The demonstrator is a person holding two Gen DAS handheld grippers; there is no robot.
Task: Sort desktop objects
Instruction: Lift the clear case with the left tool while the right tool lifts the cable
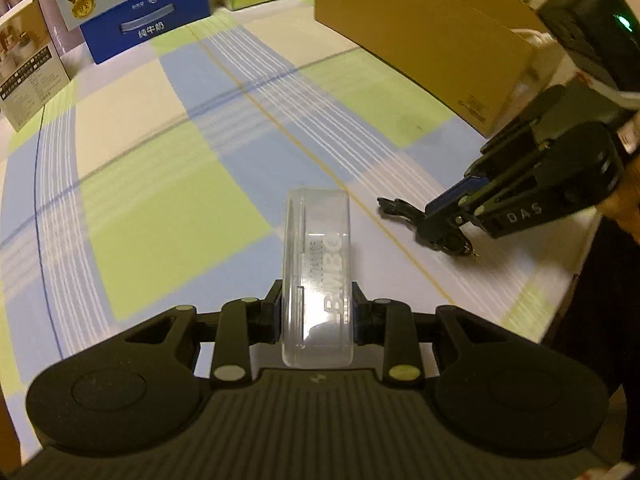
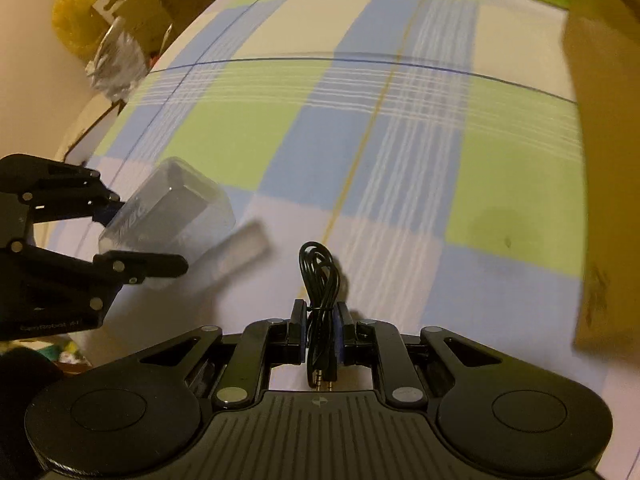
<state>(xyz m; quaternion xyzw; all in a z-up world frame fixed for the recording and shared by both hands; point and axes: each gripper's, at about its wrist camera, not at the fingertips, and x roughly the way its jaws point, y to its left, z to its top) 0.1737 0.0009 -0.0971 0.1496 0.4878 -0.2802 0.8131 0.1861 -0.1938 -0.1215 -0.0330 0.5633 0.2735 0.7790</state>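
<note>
Clear case [image 1: 316,272] pinched by left fingers, coiled cable [image 2: 320,292] by right; checked tablecloth [image 1: 168,200], cardboard box [image 1: 432,40] behind

Clear plastic case [image 1: 316,276], rectangular, printed lettering on its face, lies lengthwise between closed jaws, above the worktop. Black cable [image 2: 320,280], coiled and bundled, plugs rearward, clamped between the other jaws.

Both grippers are black: left gripper [image 1: 318,308] with 2 blue-padded fingers, ribbed housing, round discs at 5 and 7 o'clock; right gripper [image 2: 320,326] alike.
</note>
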